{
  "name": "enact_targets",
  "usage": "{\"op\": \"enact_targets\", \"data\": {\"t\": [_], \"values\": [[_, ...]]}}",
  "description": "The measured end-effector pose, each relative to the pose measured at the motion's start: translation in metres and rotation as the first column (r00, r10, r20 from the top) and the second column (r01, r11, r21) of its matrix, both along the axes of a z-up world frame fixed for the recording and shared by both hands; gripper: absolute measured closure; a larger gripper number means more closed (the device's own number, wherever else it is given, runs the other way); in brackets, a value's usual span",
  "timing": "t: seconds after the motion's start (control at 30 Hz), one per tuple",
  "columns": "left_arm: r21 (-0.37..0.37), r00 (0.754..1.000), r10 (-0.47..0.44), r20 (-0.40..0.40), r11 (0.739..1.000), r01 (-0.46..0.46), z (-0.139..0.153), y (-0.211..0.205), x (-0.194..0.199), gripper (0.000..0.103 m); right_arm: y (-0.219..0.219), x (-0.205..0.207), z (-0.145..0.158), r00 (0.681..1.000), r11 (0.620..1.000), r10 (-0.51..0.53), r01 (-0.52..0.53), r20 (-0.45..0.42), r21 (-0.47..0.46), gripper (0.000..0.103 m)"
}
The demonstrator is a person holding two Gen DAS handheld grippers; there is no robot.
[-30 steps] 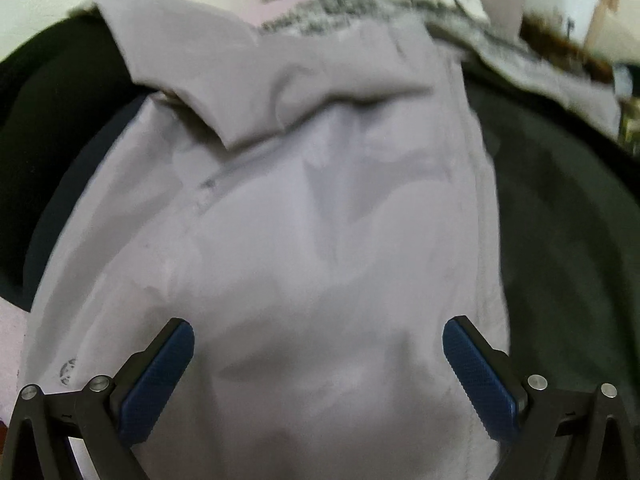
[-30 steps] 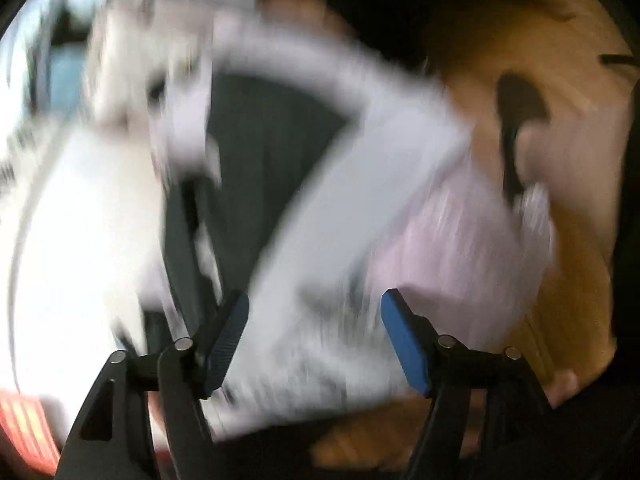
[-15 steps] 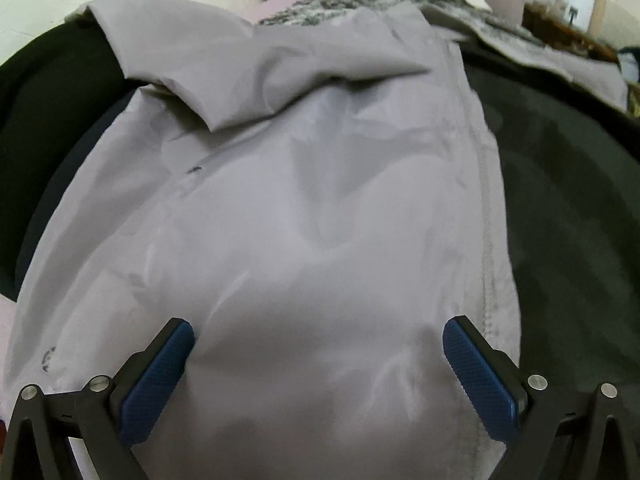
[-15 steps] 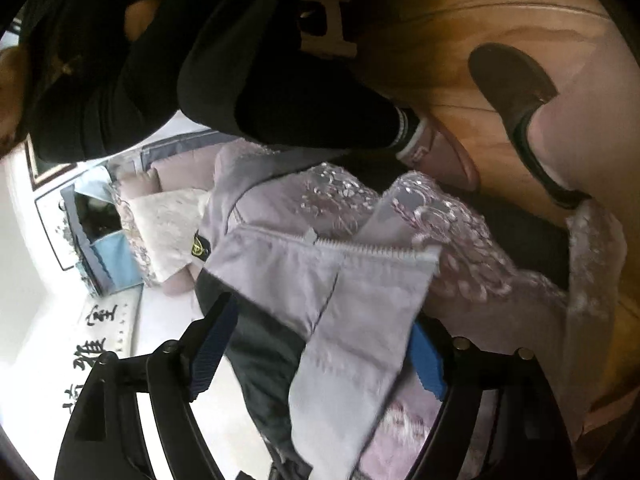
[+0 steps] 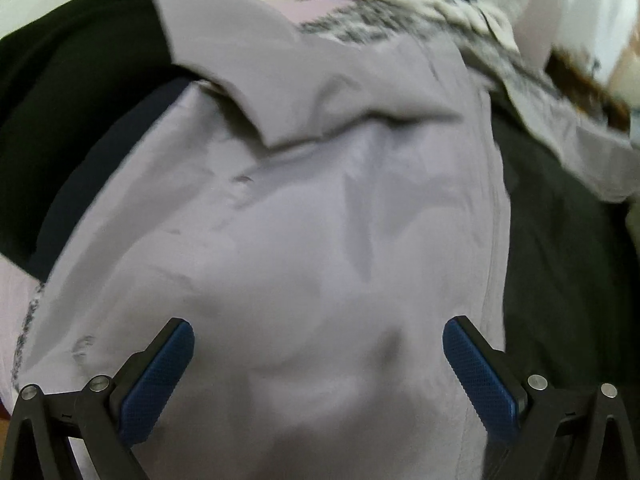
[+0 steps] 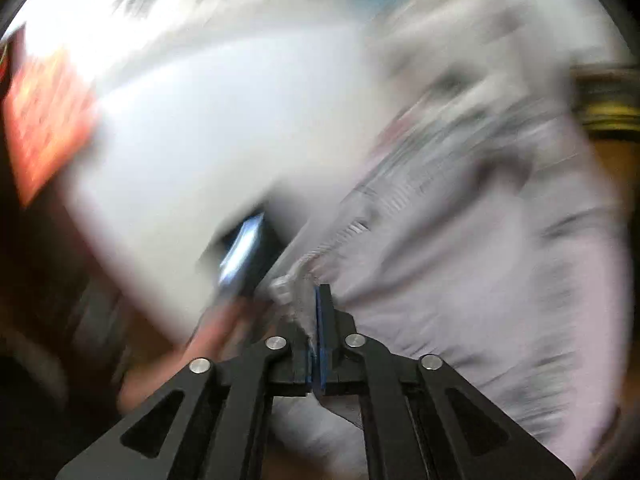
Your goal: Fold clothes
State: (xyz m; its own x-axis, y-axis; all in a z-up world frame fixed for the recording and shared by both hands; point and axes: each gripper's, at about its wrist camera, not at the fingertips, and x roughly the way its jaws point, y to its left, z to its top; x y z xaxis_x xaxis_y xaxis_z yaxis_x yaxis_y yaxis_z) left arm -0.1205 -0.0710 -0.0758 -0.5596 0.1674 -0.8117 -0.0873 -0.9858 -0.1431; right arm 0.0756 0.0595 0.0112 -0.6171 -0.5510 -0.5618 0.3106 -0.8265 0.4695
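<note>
A pale lilac-grey jacket [image 5: 304, 220] lies spread over a dark surface and fills the left wrist view, with a flap folded over near its top. My left gripper [image 5: 318, 364] is open just above the jacket's near part, blue pads wide apart, holding nothing. In the blurred right wrist view, my right gripper [image 6: 316, 320] is shut on the zipper edge of the lilac jacket [image 6: 480, 280], which stretches away to the right.
A black garment [image 5: 72, 92] lies at the left and dark fabric [image 5: 560, 272] at the right of the jacket. A pile of grey-white patterned clothes [image 5: 420, 24] sits beyond. A white wall [image 6: 220, 128] and a red patch [image 6: 44, 120] blur past.
My right gripper has closed on the jacket's zipper edge and is swinging fast with it. My left gripper stays open over the jacket and has shifted slightly.
</note>
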Motion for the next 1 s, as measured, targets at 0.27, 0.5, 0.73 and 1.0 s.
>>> {"op": "enact_targets", "data": {"t": [0.27, 0.5, 0.73, 1.0], "values": [[-0.002, 0.997, -0.074, 0.001, 0.997, 0.074, -0.001, 0.000, 0.015, 0.000, 0.012, -0.049, -0.022, 0.987, 0.940, -0.106, 0.061, 0.120, 0.335, 0.072], [-0.117, 0.925, -0.375, -0.065, 0.923, 0.366, 0.005, 0.085, 0.062, 0.000, 0.091, -0.250, 0.059, 0.950, 0.809, -0.311, 0.270, -0.011, 0.522, 0.052], [-0.240, 0.832, -0.551, 0.058, 0.801, 0.548, -0.045, 0.150, 0.083, 0.000, 0.128, -0.470, -0.038, 0.850, 0.552, -0.513, 0.222, 0.118, 0.804, 0.058], [-0.220, 0.832, -0.542, 0.123, 0.802, 0.555, -0.053, 0.160, 0.072, 0.000, 0.154, -0.510, -0.102, 0.782, 0.312, -0.607, 0.071, 0.142, 0.947, 0.059]]}}
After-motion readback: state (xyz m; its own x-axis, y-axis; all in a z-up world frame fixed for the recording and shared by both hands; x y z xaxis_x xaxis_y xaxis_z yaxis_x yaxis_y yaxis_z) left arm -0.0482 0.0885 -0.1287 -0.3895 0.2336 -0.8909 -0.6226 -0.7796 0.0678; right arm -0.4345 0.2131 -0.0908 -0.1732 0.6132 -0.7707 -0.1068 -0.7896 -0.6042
